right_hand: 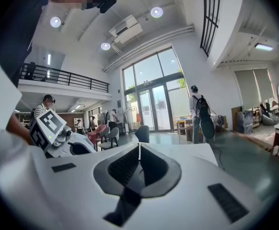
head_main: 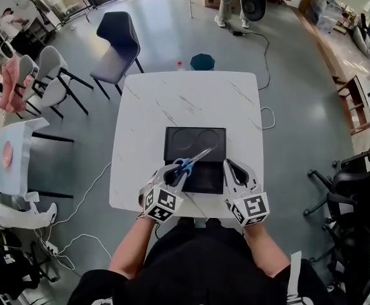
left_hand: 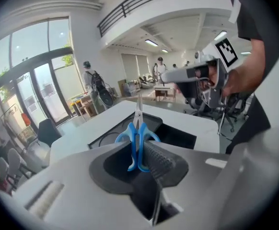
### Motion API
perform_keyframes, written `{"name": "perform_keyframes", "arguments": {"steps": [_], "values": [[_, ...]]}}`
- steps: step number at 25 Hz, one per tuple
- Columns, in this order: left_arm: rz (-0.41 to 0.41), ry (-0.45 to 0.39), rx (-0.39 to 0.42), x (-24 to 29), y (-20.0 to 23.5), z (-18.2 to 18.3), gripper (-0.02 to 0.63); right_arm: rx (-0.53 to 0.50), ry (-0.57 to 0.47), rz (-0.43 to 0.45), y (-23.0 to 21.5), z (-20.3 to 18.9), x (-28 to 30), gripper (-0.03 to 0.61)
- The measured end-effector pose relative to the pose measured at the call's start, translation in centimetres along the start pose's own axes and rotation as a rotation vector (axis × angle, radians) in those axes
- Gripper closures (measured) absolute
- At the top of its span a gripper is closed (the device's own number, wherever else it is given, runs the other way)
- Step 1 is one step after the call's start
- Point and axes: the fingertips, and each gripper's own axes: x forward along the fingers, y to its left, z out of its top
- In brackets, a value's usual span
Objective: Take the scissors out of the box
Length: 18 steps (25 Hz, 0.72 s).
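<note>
the left gripper (head_main: 174, 174) is clamped on the scissors (head_main: 190, 164). in the left gripper view, its ribbed dark pads press on the blue plastic handles (left_hand: 137, 145), and the narrow steel blades project straight ahead from the left gripper (left_hand: 142, 153). in the head view the blades point up and to the right over the near half of the box (head_main: 172, 138).

the right gripper (head_main: 234, 170) has its jaws together with nothing between them. the right gripper view shows the two ridged pads meeting along a thin line at the right gripper (right_hand: 139, 163). its tip lies at the right near corner of the box.

the box is black, rectangular and shallow. its far half carries two faint ring outlines; its near half reads as a darker recess.

the lower parts of the handle loops are covered by the left jaws. the near edge of the box is partly covered by both grippers. whether the blade tips touch the box cannot be made out.

the table (head_main: 191, 97) is white, near square with rounded corners, with thin grey veins like marble. the floor (head_main: 299, 107) is smooth and grey. a dark chair (head_main: 118, 43) stands beyond the far left corner, pale chairs (head_main: 45, 75) further left, and cables (head_main: 77, 202) trail on the floor.
</note>
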Motion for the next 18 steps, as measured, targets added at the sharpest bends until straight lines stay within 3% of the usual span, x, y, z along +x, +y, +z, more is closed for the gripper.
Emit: {"name": "perform_keyframes", "arguments": {"steps": [6,13,18], "values": [[0.116,-0.177,-0.205,-2.6,2.5,2.7,0.525,-0.022,0.012,0.024,1.3,-0.1,0.4,0.571],[0.263,-0.348,-0.259,-5.9,3.5,5.0,0.525,-0.105,0.008,0.080,3.8,0.4,0.4,0.571],[0.305,-0.424,-0.349,-7.6,4.4,5.6,0.525,-0.108,-0.016,0.107,5.1,1.0,0.6,0.571]]}}
